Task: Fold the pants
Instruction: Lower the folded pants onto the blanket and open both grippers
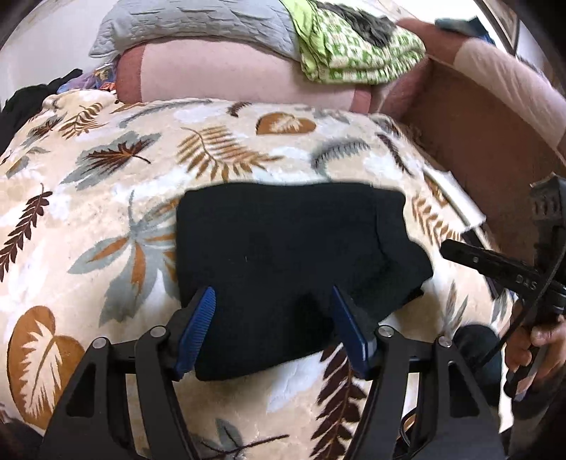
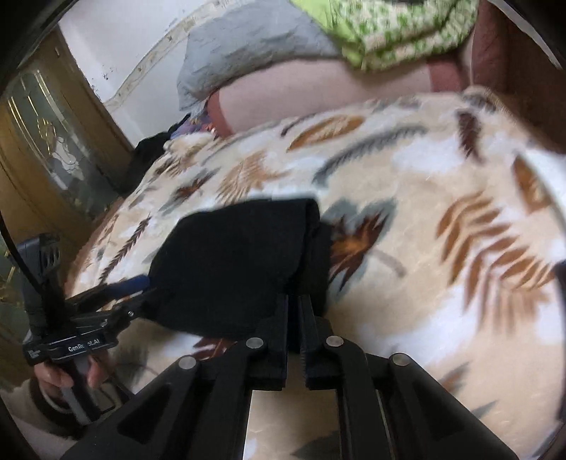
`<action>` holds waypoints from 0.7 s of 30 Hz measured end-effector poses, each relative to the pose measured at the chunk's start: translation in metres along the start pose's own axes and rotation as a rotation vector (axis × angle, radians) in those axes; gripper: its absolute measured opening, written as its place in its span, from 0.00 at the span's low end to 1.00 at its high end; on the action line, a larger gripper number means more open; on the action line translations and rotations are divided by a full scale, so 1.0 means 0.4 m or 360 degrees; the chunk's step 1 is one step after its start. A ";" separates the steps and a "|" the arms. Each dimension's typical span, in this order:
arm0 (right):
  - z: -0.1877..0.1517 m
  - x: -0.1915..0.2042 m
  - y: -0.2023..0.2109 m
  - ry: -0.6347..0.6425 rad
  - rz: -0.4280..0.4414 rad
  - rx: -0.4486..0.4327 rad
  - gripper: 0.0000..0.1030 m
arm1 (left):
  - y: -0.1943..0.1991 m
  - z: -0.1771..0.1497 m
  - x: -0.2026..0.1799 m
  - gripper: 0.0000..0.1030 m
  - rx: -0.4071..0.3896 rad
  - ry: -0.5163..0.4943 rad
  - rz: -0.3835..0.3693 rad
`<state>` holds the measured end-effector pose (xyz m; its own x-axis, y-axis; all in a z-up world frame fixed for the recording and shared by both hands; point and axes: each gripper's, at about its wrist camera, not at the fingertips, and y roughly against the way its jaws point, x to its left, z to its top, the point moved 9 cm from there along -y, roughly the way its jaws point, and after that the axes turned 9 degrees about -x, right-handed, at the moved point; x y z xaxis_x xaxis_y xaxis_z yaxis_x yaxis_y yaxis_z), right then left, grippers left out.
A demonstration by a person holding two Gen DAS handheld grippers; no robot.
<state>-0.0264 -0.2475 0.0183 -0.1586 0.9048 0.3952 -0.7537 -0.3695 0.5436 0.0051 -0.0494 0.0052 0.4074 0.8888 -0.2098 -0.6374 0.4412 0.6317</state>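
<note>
The black pants [image 1: 283,240] lie folded into a compact block on a leaf-patterned blanket [image 1: 106,177]. My left gripper [image 1: 271,304] stands open, its blue pads [image 1: 203,311] flanking the near edge of the block with fabric between them. My right gripper [image 1: 449,249] hovers just off the block's right corner, held by a hand. In the right wrist view its black fingers leave only a thin slit at my right gripper [image 2: 293,299], close to the near edge of the pants [image 2: 230,254], and nothing shows between them. The left gripper [image 2: 138,290] reaches the pants from the left.
Behind the blanket [image 2: 424,212] lie a pink cushion [image 1: 230,78], a grey quilted pillow [image 1: 184,24] and a folded green-patterned cloth [image 1: 361,53]. A brown wooden panel [image 1: 477,141] borders the bed on the right. Dark clothes [image 1: 24,99] sit far left; a glazed wooden door [image 2: 46,141] stands beyond.
</note>
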 end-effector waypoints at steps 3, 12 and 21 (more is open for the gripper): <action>0.038 0.041 -0.003 -0.0006 0.0072 -0.0067 0.29 | 0.000 0.031 0.006 0.68 -0.0039 -0.0021 0.0049; 0.055 0.099 -0.128 0.0053 0.0028 -0.0087 0.34 | -0.066 0.062 0.047 0.68 -0.0014 -0.0023 0.0149; 0.033 0.010 -0.220 -0.0027 -0.0075 0.0001 0.33 | -0.137 0.052 0.070 0.77 0.0035 -0.0013 0.0188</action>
<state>0.0478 -0.2143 -0.0182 -0.1122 0.9176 0.3814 -0.7597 -0.3266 0.5623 0.0650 -0.0511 -0.0197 0.3355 0.9335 -0.1268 -0.6671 0.3304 0.6677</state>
